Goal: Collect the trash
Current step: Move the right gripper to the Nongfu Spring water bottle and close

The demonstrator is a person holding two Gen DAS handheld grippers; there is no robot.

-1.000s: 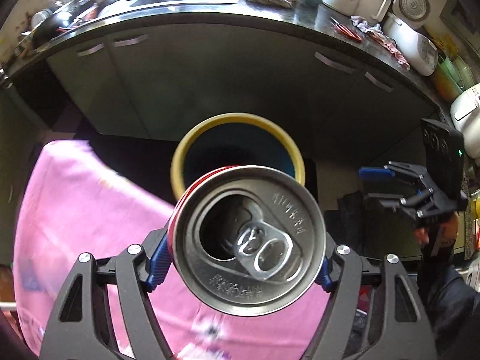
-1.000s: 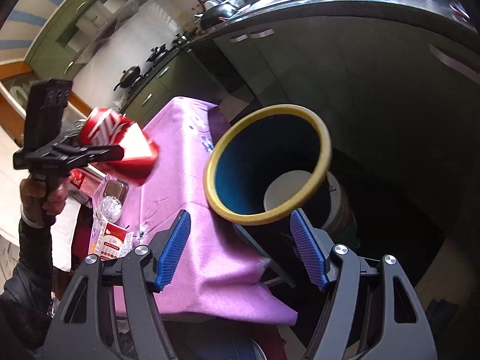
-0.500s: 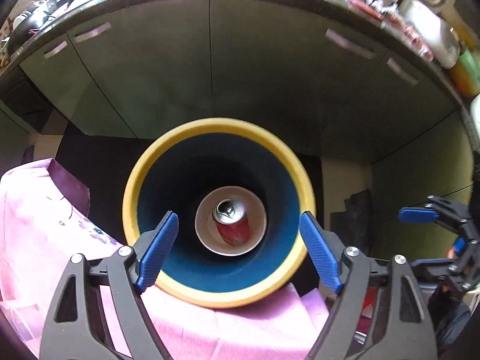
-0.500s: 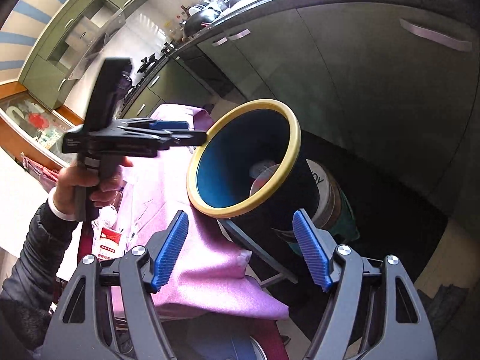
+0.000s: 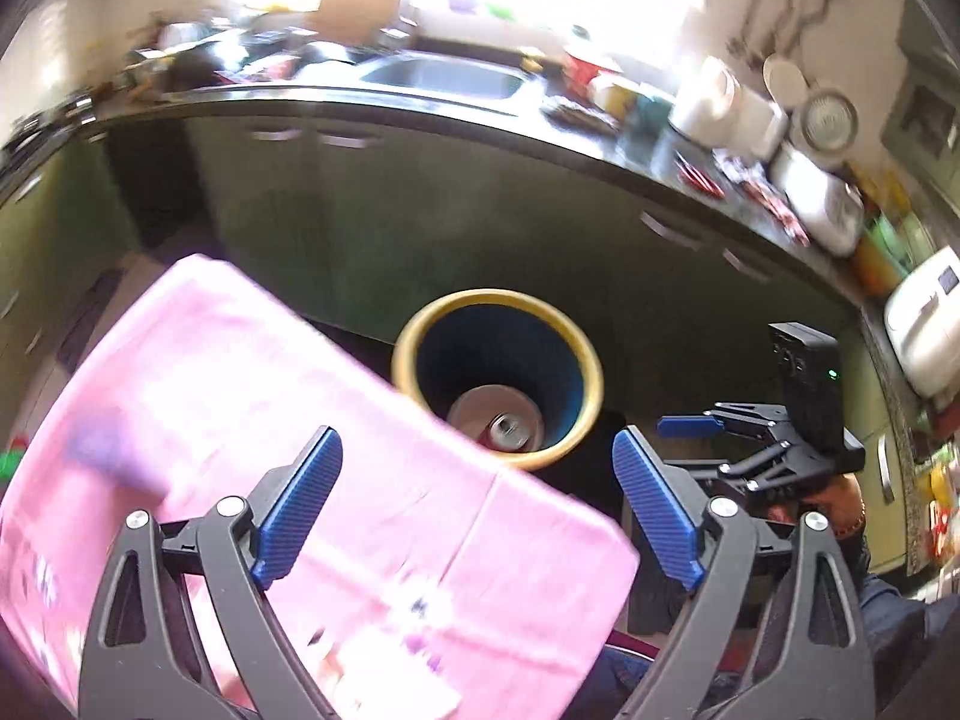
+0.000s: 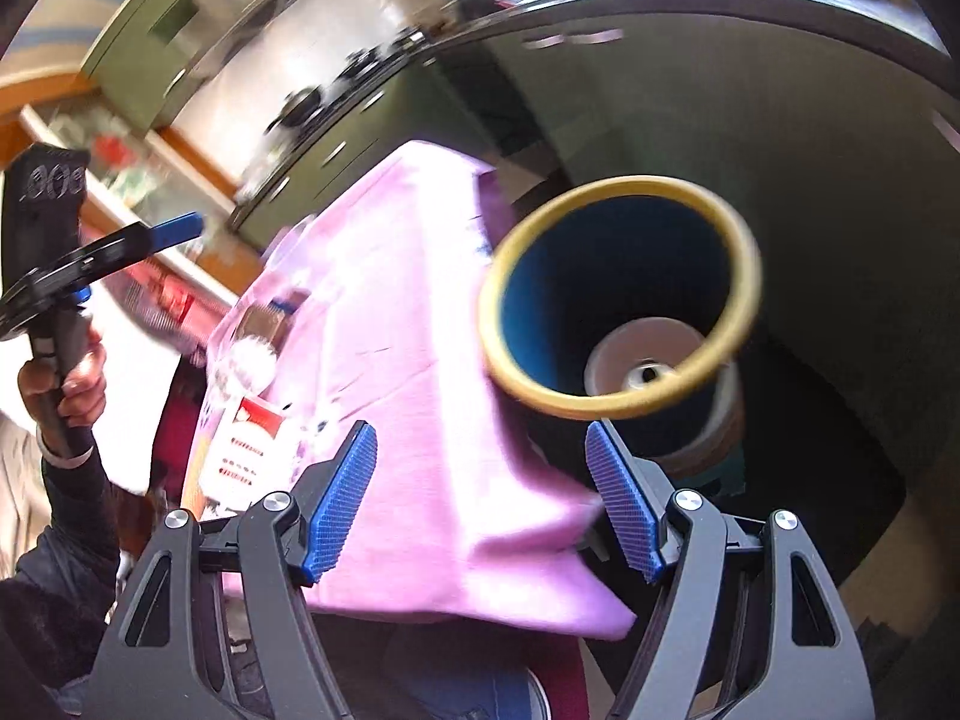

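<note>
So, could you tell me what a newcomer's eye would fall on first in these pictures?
Probably the yellow-rimmed blue bin standing just past the pink tablecloth, with a red can lying at its bottom. Next, the left hand-held gripper in the foreground, open and empty.

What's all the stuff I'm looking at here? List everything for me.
Bin: one, yellow rim, blue inside, beside the table's corner.
Can: one, red with a silver top, at the bottom of the bin.
Tablecloth: one, pink, over the table.
Packet: one, red and white, on the cloth.
Clear wrappers: blurred, count unclear, above the packet.
Sink: one, steel, in the dark counter.
Appliances: several, white, on the counter at right.
Left gripper: black with blue pads, open, empty.
Right gripper: same colours, open, empty.
</note>
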